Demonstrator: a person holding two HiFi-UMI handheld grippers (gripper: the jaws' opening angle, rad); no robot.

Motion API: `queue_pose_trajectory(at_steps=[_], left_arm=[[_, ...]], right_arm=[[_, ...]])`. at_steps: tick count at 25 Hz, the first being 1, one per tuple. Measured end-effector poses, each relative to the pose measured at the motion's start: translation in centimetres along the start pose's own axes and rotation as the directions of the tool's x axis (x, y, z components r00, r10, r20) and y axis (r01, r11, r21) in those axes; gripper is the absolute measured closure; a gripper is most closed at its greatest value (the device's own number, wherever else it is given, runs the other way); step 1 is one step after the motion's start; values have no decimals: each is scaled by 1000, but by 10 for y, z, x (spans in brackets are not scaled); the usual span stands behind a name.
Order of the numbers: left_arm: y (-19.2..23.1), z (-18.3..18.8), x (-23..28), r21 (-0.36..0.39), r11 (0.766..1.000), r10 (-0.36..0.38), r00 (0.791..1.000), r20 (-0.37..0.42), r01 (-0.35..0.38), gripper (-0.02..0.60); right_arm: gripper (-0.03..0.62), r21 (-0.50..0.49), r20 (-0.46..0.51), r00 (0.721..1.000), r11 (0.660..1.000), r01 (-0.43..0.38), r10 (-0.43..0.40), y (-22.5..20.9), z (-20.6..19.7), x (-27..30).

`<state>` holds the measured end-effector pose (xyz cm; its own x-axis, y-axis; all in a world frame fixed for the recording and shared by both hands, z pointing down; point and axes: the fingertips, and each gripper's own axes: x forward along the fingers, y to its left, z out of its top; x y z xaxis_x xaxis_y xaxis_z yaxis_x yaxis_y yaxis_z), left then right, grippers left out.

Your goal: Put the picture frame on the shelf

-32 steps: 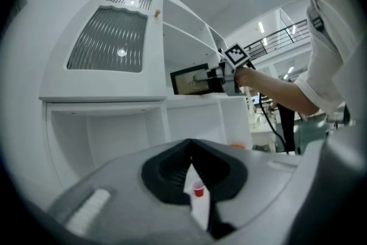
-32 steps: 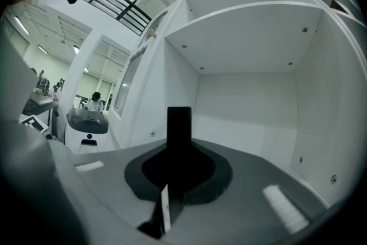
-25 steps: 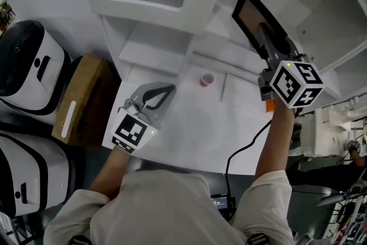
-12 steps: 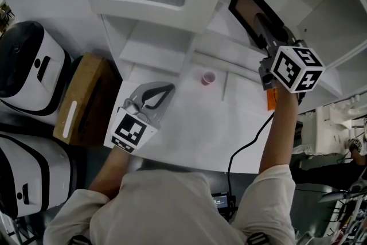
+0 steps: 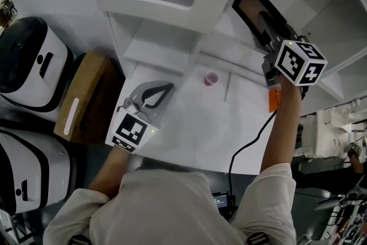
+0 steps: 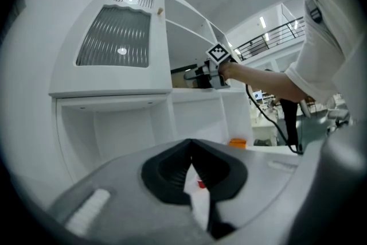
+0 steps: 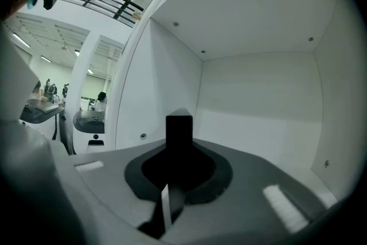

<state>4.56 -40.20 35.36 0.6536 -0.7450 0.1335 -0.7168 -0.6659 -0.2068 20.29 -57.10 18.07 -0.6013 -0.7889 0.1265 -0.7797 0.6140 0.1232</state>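
Right gripper [image 5: 267, 21] is clamped on the black rectangular picture frame with a brownish panel [image 5: 252, 4], its jaws pinching one edge of it. In the right gripper view the frame shows edge-on as a dark upright slab between the pads, with no gap on either side. The frame is held up at the mouth of an open compartment of the tall white shelf unit [image 7: 258, 94], and that compartment's back wall, side walls and ceiling fill the view beyond the jaws. No view shows whether the frame's lower edge touches the compartment floor, so I cannot tell whether it is resting or hanging in the grip.

Left gripper [image 5: 156, 94] lies low in front of the shelf unit, over the white tabletop [image 5: 195, 135] at its foot. Its jaws are pressed together at the tips and carry nothing. A small pink cup [image 5: 211, 78] stands on the tabletop just before the shelf unit's lower ledge, well apart from both grippers. An orange flat object [image 5: 274, 100] lies toward the shelf unit's right side, under the right arm. A brown cardboard box [image 5: 86, 97] sits off the shelf unit's left side.

As a judgement, the carrying part of the task looks nearly done: the frame is lifted and already at the compartment. What seems left is to ease it further in, stand it on the compartment floor, let the jaws part, and draw the gripper back without tipping it.
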Motion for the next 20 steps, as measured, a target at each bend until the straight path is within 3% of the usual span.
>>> queue_pose_trajectory(at_steps=[12, 20], left_arm=[[-2, 1, -8, 42, 999, 13, 1000, -9, -13, 580], [2, 1, -15, 40, 999, 34, 999, -12, -34, 580]], right_arm=[[580, 0, -5, 1000, 1000, -1, 1, 2, 3, 14], [535, -26, -39, 999, 999, -35, 34, 12, -1, 21]])
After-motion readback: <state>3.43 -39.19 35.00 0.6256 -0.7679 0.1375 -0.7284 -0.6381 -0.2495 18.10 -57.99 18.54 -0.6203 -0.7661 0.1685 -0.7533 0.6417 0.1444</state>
